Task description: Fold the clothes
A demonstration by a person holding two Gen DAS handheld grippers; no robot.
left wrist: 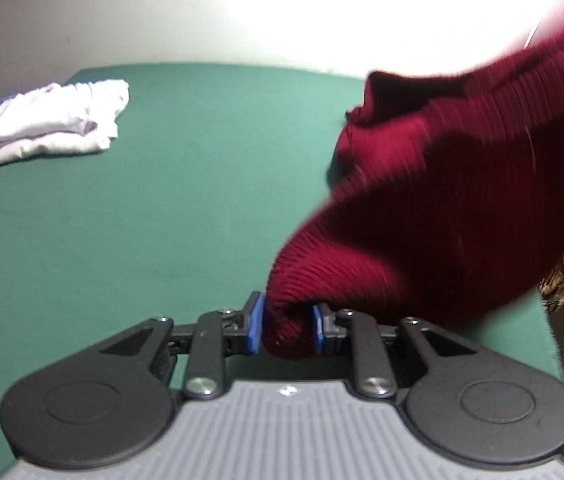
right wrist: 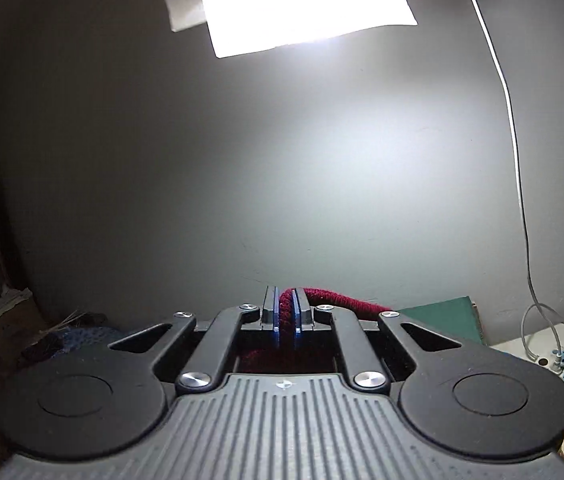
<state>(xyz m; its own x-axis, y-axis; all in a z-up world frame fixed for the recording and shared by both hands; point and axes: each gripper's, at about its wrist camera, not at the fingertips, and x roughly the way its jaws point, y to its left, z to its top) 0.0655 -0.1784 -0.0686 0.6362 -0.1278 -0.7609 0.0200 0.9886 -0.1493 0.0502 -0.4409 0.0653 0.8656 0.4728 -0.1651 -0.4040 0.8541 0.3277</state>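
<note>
Left wrist view: left gripper [left wrist: 286, 327] fingers clenched on a bunched edge of the maroon knit sweater [left wrist: 461, 200], lifting it clear of the green worktop [left wrist: 162, 200], probably to spread it; folded white garment [left wrist: 54, 124] parked far left. Right wrist view: right gripper [right wrist: 286, 316] fingers pinch a maroon hem [right wrist: 341, 300], held high toward the wall [right wrist: 282, 160] to let it hang.

Ribbed dark red sweater [left wrist: 461, 200]; plain green tabletop [left wrist: 162, 200]; white folded garment [left wrist: 54, 124] at its far left corner; black gripper [left wrist: 286, 326] with blue pads [left wrist: 257, 324]; grey wall [right wrist: 242, 160].
</note>
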